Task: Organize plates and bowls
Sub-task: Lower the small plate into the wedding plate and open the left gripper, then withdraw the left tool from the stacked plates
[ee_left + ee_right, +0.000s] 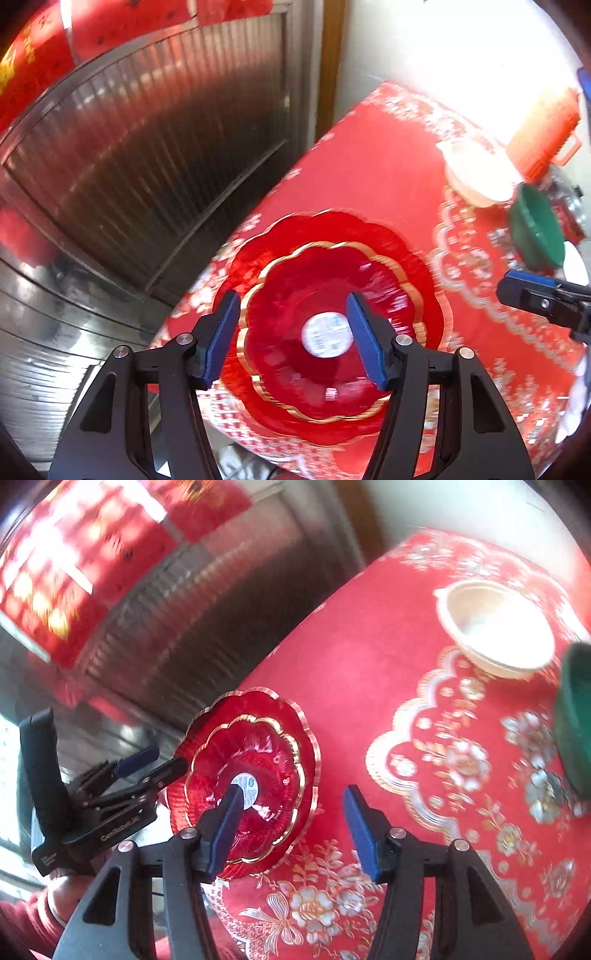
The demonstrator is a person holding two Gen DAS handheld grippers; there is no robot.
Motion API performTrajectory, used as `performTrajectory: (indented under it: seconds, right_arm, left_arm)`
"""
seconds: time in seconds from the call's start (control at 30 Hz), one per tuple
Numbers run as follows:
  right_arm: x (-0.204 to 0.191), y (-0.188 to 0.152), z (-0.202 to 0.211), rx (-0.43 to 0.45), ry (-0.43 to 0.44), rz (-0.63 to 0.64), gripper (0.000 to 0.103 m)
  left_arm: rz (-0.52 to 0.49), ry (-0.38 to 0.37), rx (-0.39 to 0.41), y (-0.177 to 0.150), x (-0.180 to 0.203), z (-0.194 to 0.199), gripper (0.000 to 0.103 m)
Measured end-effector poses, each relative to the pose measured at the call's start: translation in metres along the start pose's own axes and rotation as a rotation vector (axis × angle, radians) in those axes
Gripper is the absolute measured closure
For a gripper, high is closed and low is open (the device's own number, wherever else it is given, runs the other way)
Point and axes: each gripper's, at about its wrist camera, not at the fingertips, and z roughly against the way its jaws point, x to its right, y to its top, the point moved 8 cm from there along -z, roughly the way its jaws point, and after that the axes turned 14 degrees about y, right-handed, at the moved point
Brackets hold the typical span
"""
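A white bowl (496,627) and a green bowl (576,720) sat well apart from the red scalloped plates (273,753), stacked at the red tablecloth's (369,664) edge. The left gripper (291,332) hovered over them, spread; the right gripper (291,819), also spread, stood just beside.

Strong daylight is pouring in from the upper right, washing the white bowl (476,173) and orange basket (543,136) into glare in the left wrist view, while motion blur is smearing the red tablecloth (369,664) pattern and fisheye curvature is bending and darkening both frames' edges.
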Motion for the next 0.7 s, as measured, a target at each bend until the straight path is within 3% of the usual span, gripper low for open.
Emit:
performTrajectory:
  seconds: [0.2,0.47,0.7]
  right_arm:
    - [0.028,0.003,0.050,0.119,-0.025,-0.105,0.045]
    - [0.064,-0.018,0.115,0.246,-0.106,-0.188,0.042]
    - [0.098,-0.046,0.167,0.334,-0.169,-0.269,0.042]
  left_arm:
    - [-0.059,-0.092,0.056,0.022,0.058,0.029,0.037]
    - [-0.164,-0.258,0.039,0.030,0.146,0.044,0.037]
    - [-0.269,-0.330,0.035,0.024,0.209,0.061,0.037]
